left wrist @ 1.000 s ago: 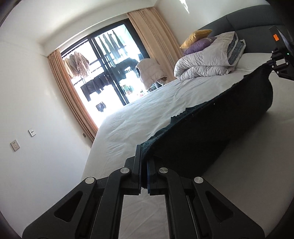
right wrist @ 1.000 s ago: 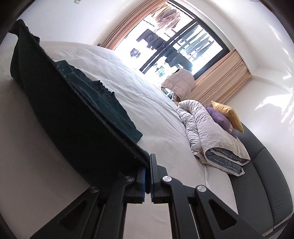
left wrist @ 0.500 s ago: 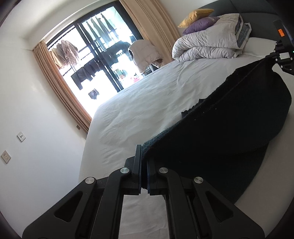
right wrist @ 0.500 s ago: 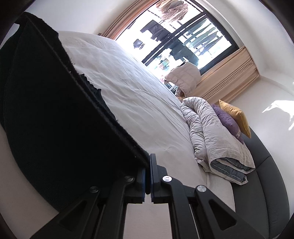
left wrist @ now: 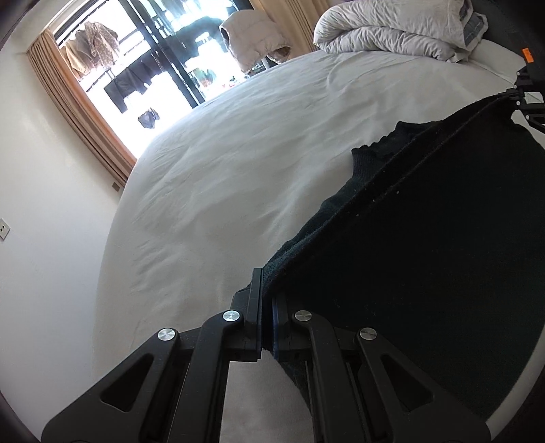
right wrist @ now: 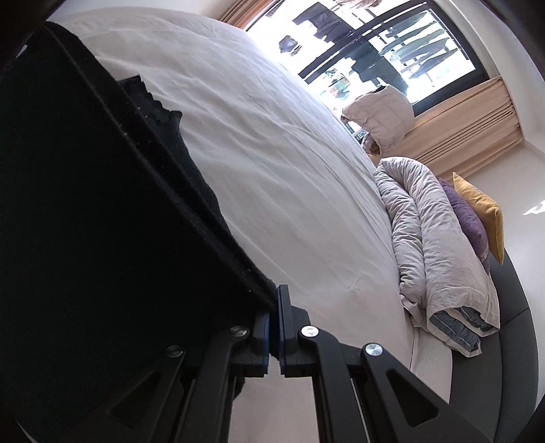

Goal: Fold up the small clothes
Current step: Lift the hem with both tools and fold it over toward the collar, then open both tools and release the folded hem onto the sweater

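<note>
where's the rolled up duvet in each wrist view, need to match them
Left wrist: the rolled grey duvet lies at the top right, at the far end of the white bed.
Right wrist: the duvet runs down the right side, beside the purple cushion.
Shared landmark: the window with hanging clothes outside.

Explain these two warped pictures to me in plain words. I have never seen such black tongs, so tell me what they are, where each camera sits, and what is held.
There is no robot here: a person holds a two-finger gripper in each hand, and a fisheye camera on each one looks forward along its fingers, which bends the room. One picture comes from the left gripper, the other from the right gripper. Both are shut on the same dark knitted garment, each pinching one end of its top edge, so it stretches between them above the white bed. In the left view the right gripper shows at the far end. A rolled duvet and pillows lie by the headboard.
</note>
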A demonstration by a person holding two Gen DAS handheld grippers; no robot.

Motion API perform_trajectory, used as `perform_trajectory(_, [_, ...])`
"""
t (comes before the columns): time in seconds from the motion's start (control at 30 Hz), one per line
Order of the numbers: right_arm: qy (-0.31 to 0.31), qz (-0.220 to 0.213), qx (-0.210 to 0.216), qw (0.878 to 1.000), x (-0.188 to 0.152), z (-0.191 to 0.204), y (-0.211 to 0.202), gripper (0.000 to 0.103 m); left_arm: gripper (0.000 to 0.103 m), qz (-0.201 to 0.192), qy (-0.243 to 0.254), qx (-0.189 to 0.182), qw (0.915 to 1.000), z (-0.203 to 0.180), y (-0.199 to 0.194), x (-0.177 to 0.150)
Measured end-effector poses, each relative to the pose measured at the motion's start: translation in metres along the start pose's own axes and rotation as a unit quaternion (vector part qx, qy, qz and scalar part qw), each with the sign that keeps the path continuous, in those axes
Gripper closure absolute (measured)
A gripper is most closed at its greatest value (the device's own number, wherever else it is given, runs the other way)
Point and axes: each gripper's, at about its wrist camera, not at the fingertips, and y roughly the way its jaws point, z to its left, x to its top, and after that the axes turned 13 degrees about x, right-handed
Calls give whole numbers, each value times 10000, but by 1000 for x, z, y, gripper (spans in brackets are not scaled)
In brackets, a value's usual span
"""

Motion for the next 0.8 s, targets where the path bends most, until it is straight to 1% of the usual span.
perform_trajectory(0.07, [87,46,99,9999,6,-4,11,100,101,23,37,10,10000,-13,4,2])
perform_trajectory(0.17, [108,182,199,9996,14,-6,28,100,101,61,139,30,9999,-16,21,11])
perform_trajectory(0.23, [156,251,261,9992,17,-8,36,100,101,106,165,52,9998,-27,14,9])
perform_trajectory(0.33, [251,308,369,9985,21,-11,47,100,101,200,119,38,9997,-33,25,12])
perform_trajectory(0.4, [310,369,445,9978,21,-11,54,100,99,283,27,42,9996,-32,32,9])
perform_trajectory(0.43, [394,404,481,9972,20,-13,57,100,96,314,-7,54,9995,-32,33,5])
perform_trajectory(0.5, [655,467,669,9945,20,-18,64,100,95,408,-59,75,9991,-35,40,3])
perform_trajectory(0.53, [690,450,655,9945,20,-18,65,100,95,483,-98,34,9988,-36,44,1])
perform_trajectory(0.57, [705,396,634,9947,19,-17,65,93,95,498,-128,12,9987,-36,46,0])
perform_trajectory(0.6, [756,360,615,9946,19,-18,65,87,92,484,-141,5,9987,-36,46,0])
perform_trajectory(0.63, [847,334,541,9944,17,-21,66,72,89,487,-146,26,9987,-35,48,2])
perform_trajectory(0.67, [990,274,444,9937,16,-26,65,54,76,521,-166,62,9985,-34,49,2])
perform_trajectory(0.7, [1180,206,363,9921,14,-33,63,47,50,576,-235,150,9980,-28,50,2])
perform_trajectory(0.73, [1389,131,394,9894,11,-40,61,44,35,592,-327,329,9972,-21,51,2])
perform_trajectory(0.77, [1584,82,497,9861,8,-47,59,44,19,545,-414,473,9965,-13,49,3])
perform_trajectory(0.8, [1728,37,570,9833,5,-54,56,44,18,517,-515,539,9959,-4,48,2])
